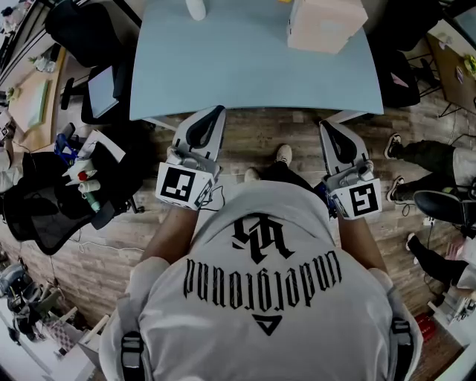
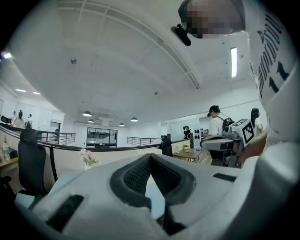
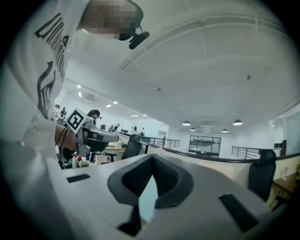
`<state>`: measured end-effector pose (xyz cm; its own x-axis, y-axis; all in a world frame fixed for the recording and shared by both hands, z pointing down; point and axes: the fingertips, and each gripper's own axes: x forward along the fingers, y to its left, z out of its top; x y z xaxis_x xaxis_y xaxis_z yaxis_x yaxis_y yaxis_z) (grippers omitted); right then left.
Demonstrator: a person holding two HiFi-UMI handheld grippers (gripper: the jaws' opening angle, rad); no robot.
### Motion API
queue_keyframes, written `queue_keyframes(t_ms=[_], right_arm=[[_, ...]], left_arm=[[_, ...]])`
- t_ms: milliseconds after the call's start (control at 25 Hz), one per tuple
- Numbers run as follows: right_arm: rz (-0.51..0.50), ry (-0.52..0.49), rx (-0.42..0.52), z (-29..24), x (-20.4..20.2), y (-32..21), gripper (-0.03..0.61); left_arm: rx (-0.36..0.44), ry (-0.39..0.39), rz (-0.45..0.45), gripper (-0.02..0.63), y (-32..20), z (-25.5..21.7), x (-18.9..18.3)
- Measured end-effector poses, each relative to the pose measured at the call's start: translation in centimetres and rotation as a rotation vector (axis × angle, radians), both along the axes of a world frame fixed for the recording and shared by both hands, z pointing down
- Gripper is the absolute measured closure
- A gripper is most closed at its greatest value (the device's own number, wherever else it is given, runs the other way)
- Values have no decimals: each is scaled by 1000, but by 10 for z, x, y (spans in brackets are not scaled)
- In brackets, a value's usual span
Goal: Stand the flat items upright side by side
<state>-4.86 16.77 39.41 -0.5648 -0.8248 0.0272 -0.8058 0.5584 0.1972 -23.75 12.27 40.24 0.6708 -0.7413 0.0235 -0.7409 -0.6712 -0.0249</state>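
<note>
No flat items show in any view. My left gripper (image 1: 216, 113) is shut with nothing between its jaws, its tips at the near edge of the light blue table (image 1: 245, 71). My right gripper (image 1: 328, 128) is also shut and empty, just short of the same edge, further right. In the left gripper view the dark pads (image 2: 136, 176) meet at a point and look out level over the table top. The right gripper view shows its pads (image 3: 166, 176) closed the same way. Both grippers are held low, in front of the person's white shirt (image 1: 260, 298).
A cardboard box (image 1: 325, 24) stands at the table's far right and a white object (image 1: 195, 9) at its far edge. A black office chair (image 1: 44, 212) and clutter crowd the left. Another person's legs (image 1: 431, 160) are at the right on the wooden floor (image 1: 275, 134).
</note>
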Motion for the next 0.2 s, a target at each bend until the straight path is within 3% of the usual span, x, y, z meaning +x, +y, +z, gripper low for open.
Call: queue_keyframes(t_ms=[200], right_arm=[[17,-14,-4,3,5,-2,574]], left_arm=[[3,-1,6,615,-1,1,2]])
